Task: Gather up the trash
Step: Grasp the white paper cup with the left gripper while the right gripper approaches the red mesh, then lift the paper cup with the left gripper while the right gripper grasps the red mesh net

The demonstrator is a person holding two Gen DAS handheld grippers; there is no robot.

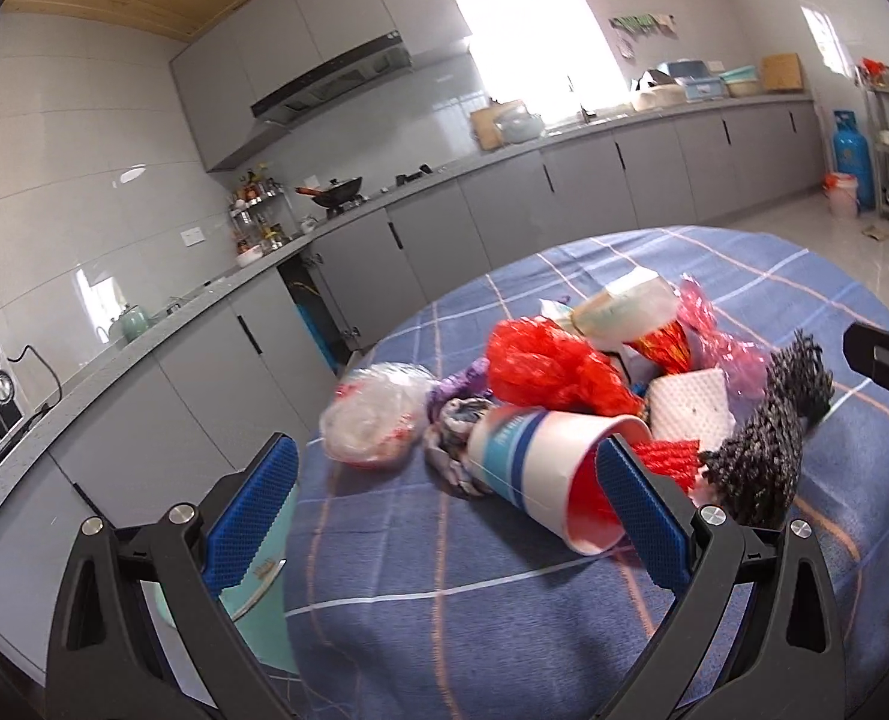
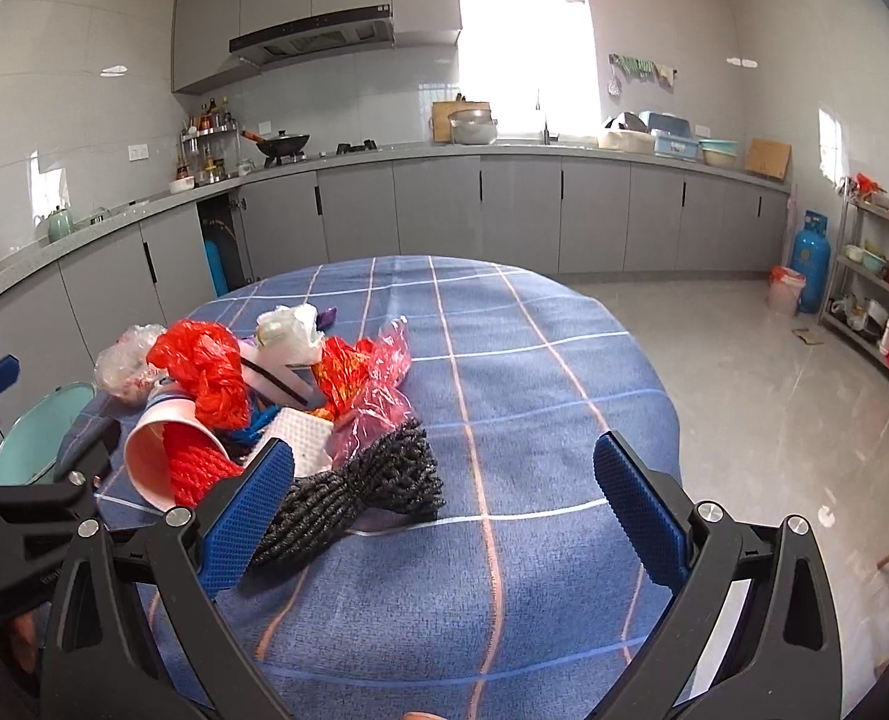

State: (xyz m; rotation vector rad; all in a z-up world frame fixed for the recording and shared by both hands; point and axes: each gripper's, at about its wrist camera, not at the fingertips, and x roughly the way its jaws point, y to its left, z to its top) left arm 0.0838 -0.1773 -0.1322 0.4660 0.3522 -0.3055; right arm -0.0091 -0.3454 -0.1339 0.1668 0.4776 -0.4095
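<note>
A heap of trash lies on a round table with a blue checked cloth. It holds a tipped paper cup with red netting inside, a red plastic bag, a clear bag, a black knitted piece, a white tissue and pink film. My left gripper is open, its jaws either side of the cup and just short of it. My right gripper is open, its left finger beside the black knitted piece.
A teal bin stands by the table's left edge. Grey kitchen cabinets and a counter run behind. A blue gas cylinder and a metal shelf stand at the right.
</note>
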